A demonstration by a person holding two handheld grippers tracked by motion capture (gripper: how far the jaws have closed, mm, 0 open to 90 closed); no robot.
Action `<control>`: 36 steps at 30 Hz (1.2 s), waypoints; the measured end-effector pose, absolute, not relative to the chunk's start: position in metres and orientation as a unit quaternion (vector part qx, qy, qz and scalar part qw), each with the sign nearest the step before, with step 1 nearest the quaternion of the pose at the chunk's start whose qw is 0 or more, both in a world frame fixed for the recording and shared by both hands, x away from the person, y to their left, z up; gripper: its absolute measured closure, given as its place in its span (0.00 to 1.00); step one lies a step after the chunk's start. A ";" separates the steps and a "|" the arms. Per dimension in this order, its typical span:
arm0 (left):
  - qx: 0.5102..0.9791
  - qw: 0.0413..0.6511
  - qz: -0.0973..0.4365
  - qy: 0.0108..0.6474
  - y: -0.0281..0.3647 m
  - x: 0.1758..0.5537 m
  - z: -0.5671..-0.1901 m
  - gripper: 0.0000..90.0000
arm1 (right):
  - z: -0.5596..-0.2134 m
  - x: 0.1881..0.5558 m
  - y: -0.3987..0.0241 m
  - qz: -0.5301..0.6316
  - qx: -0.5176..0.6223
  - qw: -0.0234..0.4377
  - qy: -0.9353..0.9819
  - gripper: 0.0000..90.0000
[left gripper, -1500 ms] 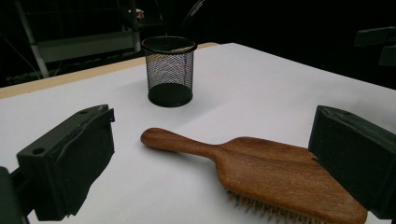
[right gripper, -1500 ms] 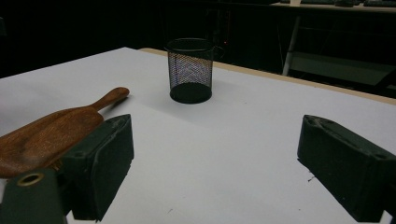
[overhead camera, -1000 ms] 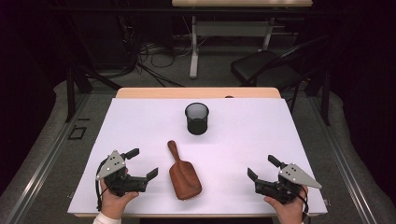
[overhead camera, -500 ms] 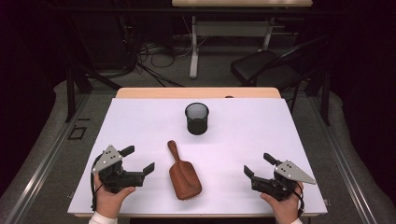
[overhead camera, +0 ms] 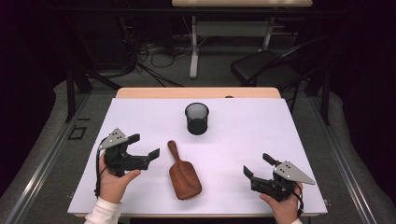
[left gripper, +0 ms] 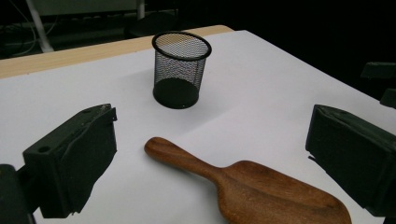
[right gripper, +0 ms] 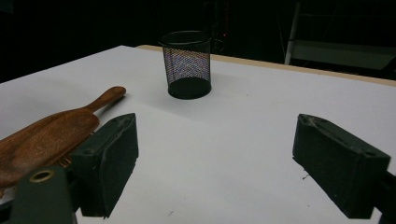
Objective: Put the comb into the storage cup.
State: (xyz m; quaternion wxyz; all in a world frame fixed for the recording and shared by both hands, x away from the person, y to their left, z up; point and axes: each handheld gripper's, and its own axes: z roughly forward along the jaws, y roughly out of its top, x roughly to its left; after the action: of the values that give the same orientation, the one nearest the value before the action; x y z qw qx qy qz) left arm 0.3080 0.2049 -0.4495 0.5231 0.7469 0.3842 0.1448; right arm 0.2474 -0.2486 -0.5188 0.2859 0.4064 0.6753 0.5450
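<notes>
The left gripper [overhead camera: 143,145] had its jaws wide apart with nothing between them. In the left gripper view the two black jaws framed the handle of the wooden brush [left gripper: 261,189] without touching it. That gripper sat in a hand near the desk's left edge, in the front half, and pointed toward the brush just beside it. It seemed to be held a little above the surface, though the high view did not make the gap certain.

The right gripper [overhead camera: 258,167] also had its jaws apart and empty; they had just been closing a little, with no thing between them. It rested in a hand by the desk's front right corner, pointing toward the middle of the desk.

The wooden brush lay flat on the white desk [overhead camera: 261,126] between the two grippers, nearer the left one and well apart from the right. Its broad head lay toward the front edge and its narrow handle pointed away toward the back. In the right gripper view it lay beyond the left-hand jaw.

A black mesh cup [overhead camera: 196,118] stood upright past the brush handle, near the middle of the back edge, apart from brush and grippers.
</notes>
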 end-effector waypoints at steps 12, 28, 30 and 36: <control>0.747 0.515 0.122 0.404 0.199 0.327 -0.443 0.06 | -0.520 0.248 -0.247 0.539 0.407 0.285 0.680 0.16; 0.765 0.489 0.130 0.399 0.175 0.353 -0.440 0.34 | -0.521 0.249 -0.246 0.539 0.406 0.283 0.682 0.16; 0.770 0.481 0.130 0.397 0.171 0.356 -0.443 0.37 | -0.521 0.250 -0.245 0.540 0.404 0.284 0.682 0.16; 0.773 0.468 0.131 0.407 0.166 0.364 -0.449 0.48 | -0.522 0.250 -0.246 0.539 0.405 0.283 0.682 0.16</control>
State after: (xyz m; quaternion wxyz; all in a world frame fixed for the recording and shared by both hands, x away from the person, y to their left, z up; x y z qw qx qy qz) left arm 0.3644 0.1660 -0.4491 0.4684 0.7733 0.4067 0.1314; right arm 0.2503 -0.2459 -0.5216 0.2828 0.4051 0.6821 0.5391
